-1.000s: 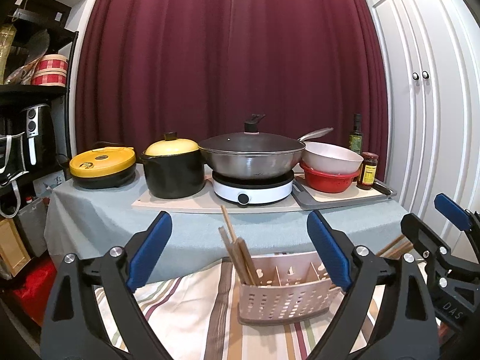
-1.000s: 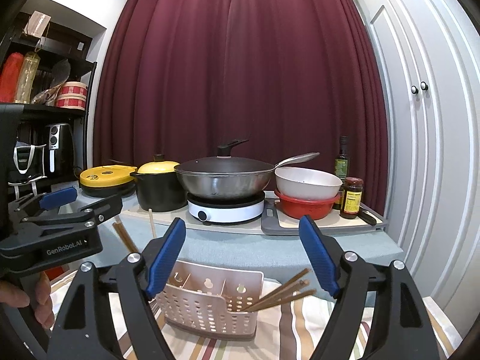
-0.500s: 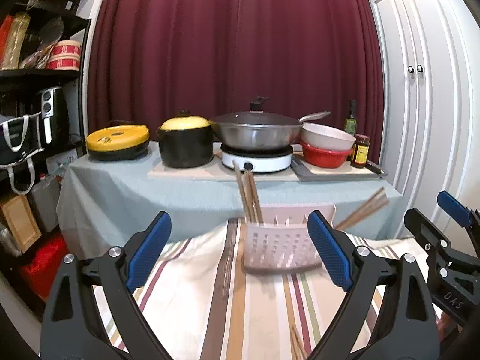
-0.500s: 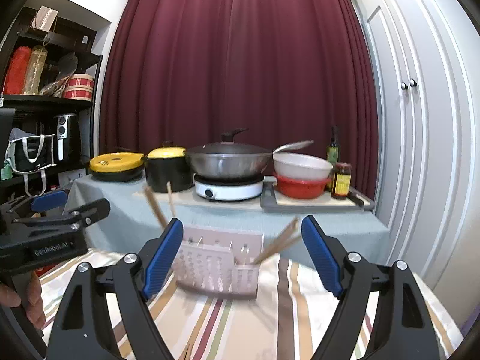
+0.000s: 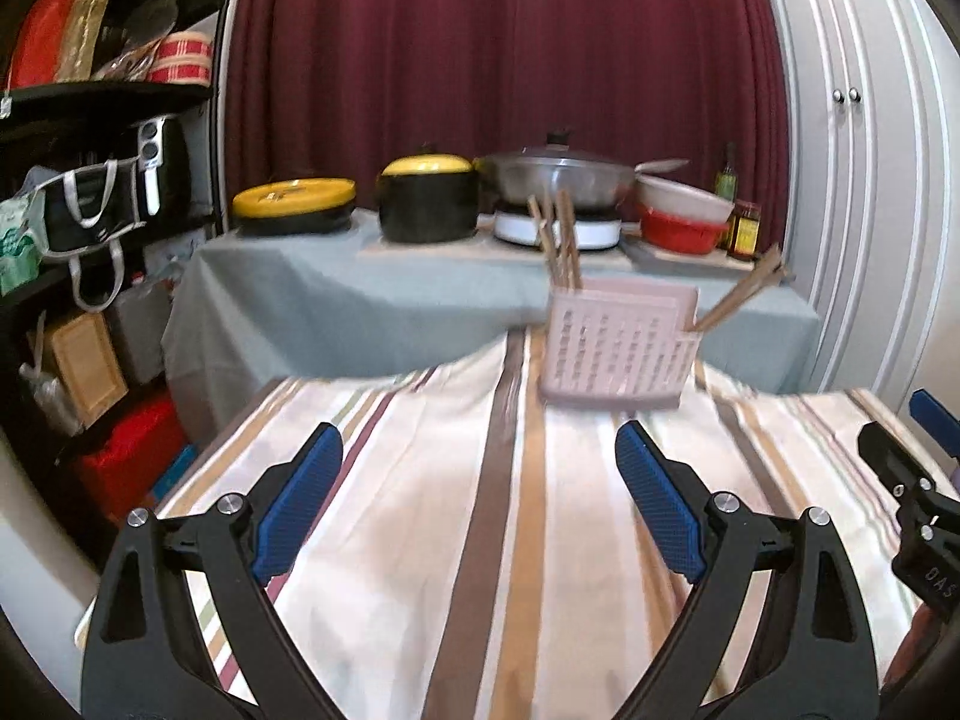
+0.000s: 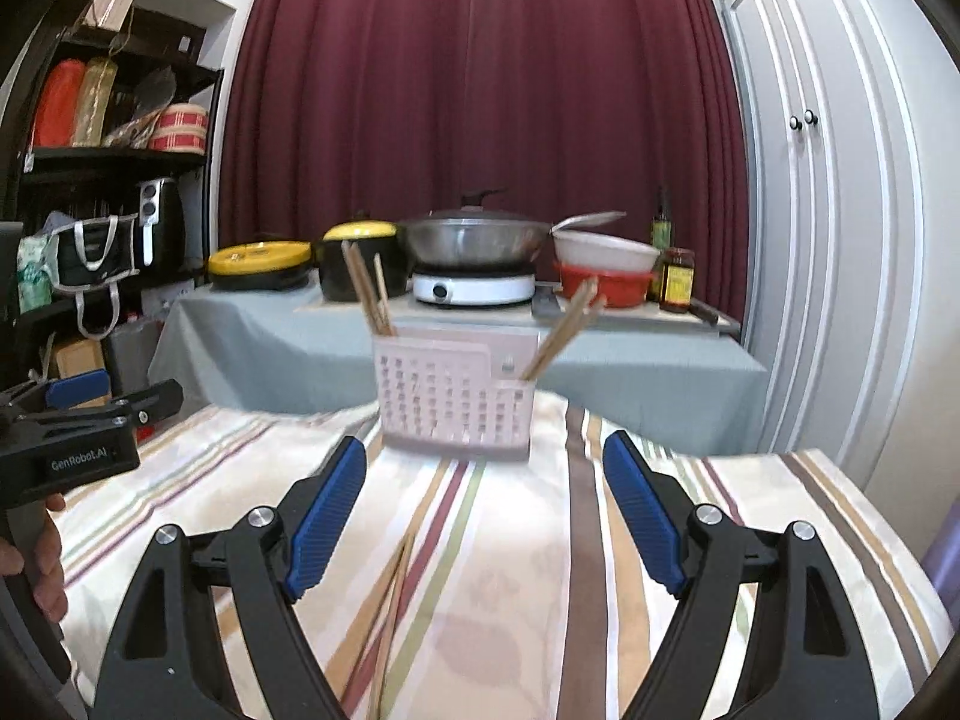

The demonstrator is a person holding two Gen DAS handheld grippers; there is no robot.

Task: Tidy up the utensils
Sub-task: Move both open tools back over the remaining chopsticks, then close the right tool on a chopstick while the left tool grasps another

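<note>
Held the left tool (image 5: pixel 479 510) wide and empty above the striped surface (image 5: pixel 420 480), perforated pink utensil caddy (image 5: pixel 621 348) ahead and slightly right. Held the right tool (image 6: pixel 483 519) equally wide, gripping nothing, caddy (image 6: pixel 456 402) straight ahead. Saw upright chopsticks (image 6: pixel 366 291) in its left compartment, leaning chopsticks (image 6: pixel 564 327) in its right, loose chopsticks (image 6: pixel 393 612) lying flat between the right tool's fingers

Motion-blurred utensil caddy (image 5: pixel 618 354) and chopsticks (image 6: pixel 390 606), the latter cut off by the bottom edge
</note>
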